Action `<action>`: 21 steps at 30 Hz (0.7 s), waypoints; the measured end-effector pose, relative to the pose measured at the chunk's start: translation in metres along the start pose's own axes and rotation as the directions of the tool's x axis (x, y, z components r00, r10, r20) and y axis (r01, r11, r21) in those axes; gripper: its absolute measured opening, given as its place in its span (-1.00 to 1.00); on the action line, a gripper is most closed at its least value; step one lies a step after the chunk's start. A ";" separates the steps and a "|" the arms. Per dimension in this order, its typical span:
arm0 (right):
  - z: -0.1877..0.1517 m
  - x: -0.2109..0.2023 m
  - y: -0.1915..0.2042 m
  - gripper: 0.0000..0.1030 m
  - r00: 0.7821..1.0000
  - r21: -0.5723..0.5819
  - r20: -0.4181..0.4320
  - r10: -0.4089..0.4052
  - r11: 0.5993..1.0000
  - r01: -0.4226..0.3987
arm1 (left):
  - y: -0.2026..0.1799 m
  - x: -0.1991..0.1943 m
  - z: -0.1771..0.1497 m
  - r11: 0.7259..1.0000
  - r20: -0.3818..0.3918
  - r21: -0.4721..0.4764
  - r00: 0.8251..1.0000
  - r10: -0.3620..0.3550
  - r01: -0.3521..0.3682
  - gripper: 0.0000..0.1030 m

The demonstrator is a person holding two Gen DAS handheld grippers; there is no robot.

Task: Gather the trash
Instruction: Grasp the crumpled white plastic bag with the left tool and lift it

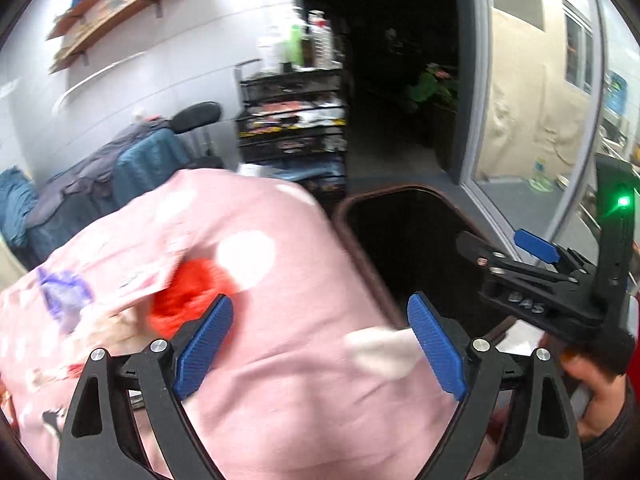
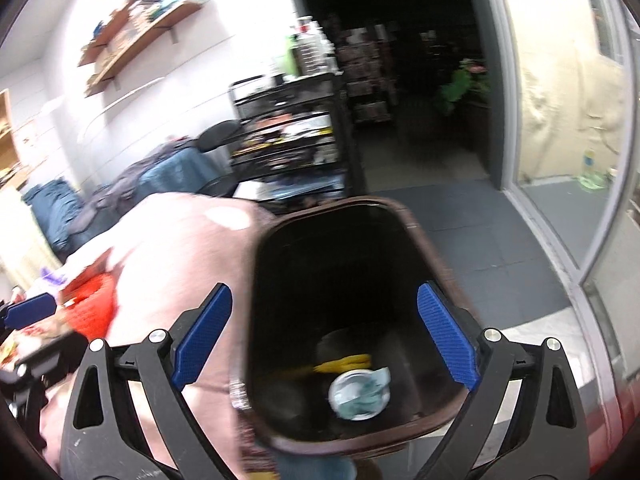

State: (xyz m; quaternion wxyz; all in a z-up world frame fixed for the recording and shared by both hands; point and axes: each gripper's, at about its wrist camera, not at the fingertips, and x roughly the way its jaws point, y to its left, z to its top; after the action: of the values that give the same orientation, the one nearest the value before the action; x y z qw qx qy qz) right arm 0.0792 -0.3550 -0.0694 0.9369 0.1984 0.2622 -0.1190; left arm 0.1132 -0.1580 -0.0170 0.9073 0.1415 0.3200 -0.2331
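A bin [image 2: 340,320] is set on the floor [image 2: 480,232] just right of a cloth-covered tabletop [image 2: 180,248]. Trash [image 2: 360,394] lies in the bin. A cart [image 2: 288,132] stands behind the tabletop.

Beyond the tool, wooden wall shelves [image 2: 140,28] hold blurred items at upper left. A black wire rack [image 1: 294,120] crowded with bottles and packets stands ahead, beside a dark doorway [image 2: 400,60] with a green plant [image 2: 464,84]. Blue cloth [image 1: 148,160] lies draped to the left. A glass door [image 2: 568,128] stands to the right.
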 end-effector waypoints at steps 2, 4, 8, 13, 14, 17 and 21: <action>-0.001 0.001 0.013 0.81 0.999 -0.007 -0.014 0.033 0.999 -0.033 | 0.016 -0.006 -0.006 0.999 0.003 -0.026 1.000 0.026 -0.025 0.71; -0.003 0.002 0.025 0.81 0.997 -0.020 -0.031 0.066 0.998 -0.066 | 0.034 -0.011 -0.012 0.996 0.005 -0.057 0.998 0.070 -0.070 0.71; -0.008 0.003 0.047 0.81 0.993 -0.053 -0.055 0.107 0.993 -0.110 | 0.064 -0.020 -0.020 0.986 -0.001 -0.094 0.990 0.140 -0.140 0.71; -0.015 0.003 0.073 0.81 0.984 -0.096 -0.085 0.156 0.982 -0.164 | 0.098 -0.032 -0.029 0.968 0.007 -0.137 0.977 0.215 -0.212 0.71; -0.015 0.002 0.077 0.81 0.982 -0.104 -0.090 0.167 0.979 -0.176 | 0.105 -0.032 -0.030 0.964 0.006 -0.139 0.974 0.229 -0.225 0.71; -0.016 0.001 0.095 0.81 0.973 -0.140 -0.104 0.206 0.966 -0.219 | 0.120 -0.029 -0.034 0.959 -0.019 -0.146 0.970 0.242 -0.242 0.71; -0.018 0.002 0.118 0.81 0.955 -0.172 -0.131 0.265 0.943 -0.285 | 0.144 -0.014 -0.037 0.955 -0.078 -0.154 0.967 0.243 -0.253 0.71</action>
State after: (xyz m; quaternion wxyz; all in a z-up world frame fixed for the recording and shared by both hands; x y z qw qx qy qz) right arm 0.1117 -0.2417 -0.0479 0.9436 0.1494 0.2915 0.0491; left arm 0.1584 -0.0161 -0.0209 0.9281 0.1130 0.3441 -0.0864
